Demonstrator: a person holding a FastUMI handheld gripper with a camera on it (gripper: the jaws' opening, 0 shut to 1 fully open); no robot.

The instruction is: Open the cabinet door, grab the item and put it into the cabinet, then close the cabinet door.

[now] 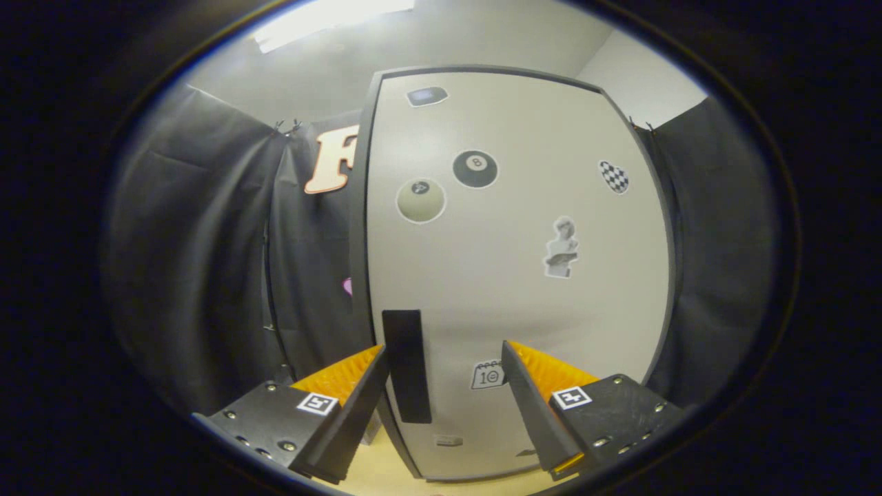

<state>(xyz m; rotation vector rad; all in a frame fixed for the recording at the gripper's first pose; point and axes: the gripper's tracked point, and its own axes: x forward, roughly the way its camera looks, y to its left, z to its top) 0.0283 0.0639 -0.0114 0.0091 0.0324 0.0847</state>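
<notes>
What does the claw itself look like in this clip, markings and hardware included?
The claw has two wedge-shaped fingers, each tapering forward from a dark block at its base. Each block carries a small square black-and-white tag on top and a few round silver screws along its edges. No cables or sleeve are visible.

Light comes from a ceiling lamp (331, 21) overhead, blown out to white glare. Cabinet door (517, 275) evenly lit w/ soft falloff toward its base, no hard shadows on it. Side cloth dim, near black at the rim. Strong fisheye bend: door edges bow outward. Claw (444, 406) fingers, spread apart up close, slightly soft; stickers mid-door fairly sharp.
</notes>
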